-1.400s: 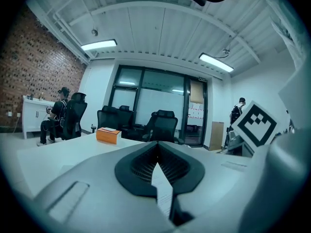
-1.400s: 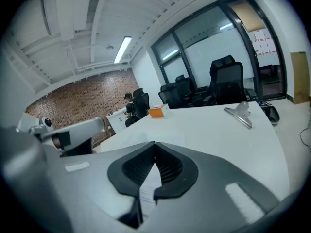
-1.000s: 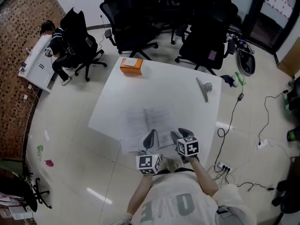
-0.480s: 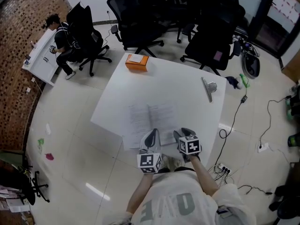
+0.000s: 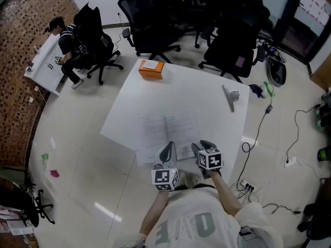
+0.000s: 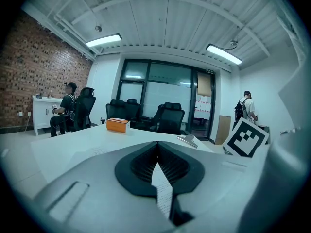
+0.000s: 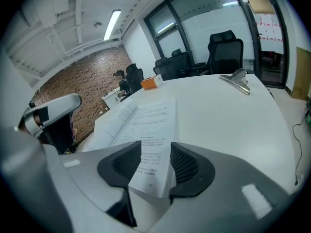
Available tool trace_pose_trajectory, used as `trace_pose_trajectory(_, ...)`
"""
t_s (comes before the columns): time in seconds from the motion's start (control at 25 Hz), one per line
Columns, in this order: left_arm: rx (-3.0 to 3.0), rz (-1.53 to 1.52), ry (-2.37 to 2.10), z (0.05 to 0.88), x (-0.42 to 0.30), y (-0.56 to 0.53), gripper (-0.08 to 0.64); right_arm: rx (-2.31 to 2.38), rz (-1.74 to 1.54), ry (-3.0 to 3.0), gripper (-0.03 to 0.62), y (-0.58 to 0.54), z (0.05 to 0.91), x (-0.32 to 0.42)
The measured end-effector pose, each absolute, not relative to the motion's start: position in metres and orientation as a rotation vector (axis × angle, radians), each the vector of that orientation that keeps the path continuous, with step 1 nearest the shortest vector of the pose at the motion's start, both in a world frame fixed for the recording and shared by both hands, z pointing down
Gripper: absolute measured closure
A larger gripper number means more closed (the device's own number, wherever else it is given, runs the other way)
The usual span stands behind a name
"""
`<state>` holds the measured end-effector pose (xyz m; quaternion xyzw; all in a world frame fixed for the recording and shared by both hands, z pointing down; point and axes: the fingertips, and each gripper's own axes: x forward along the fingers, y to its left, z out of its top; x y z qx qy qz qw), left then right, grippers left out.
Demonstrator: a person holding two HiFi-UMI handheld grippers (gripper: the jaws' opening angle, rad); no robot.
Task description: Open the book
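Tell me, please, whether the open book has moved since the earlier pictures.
No: the book still lies at the same near edge of the table.

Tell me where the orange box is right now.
The orange box sits at the far left corner of the white table in the head view, beyond the open book, near the black office chairs.

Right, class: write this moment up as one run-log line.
book open on table | left tongs shut | right tongs open | both at book's near edge
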<state>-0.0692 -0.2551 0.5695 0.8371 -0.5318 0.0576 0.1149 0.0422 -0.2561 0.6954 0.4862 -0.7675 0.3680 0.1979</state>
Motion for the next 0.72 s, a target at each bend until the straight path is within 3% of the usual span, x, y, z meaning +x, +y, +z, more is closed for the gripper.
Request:
trace_pose_trajectory(0.32, 2.453, 0.158, -1.545, 0.572, -0.068, -0.251, 0.546, 1.361, 1.000, -2.188, 0.435, -0.257, 0.675, 0.038)
trace_pose_trajectory(0.36, 2.450, 0.155, -1.547, 0.572, -0.070, -0.251, 0.546, 1.371, 0.980, -2.191, 0.456, -0.259, 0.671, 0.037)
trace_pose_trajectory(0.44, 2.442, 0.149, -1.555, 0.571, -0.071, -0.251, 0.546, 1.414, 0.953, -2.158, 0.560, -0.262, 0.669, 0.040)
trace_pose_trajectory(0.72, 2.426, 0.148, -1.571, 0.573, -0.076, -0.249, 0.546, 1.475, 0.966, -2.036, 0.584, -0.261, 0.686, 0.055)
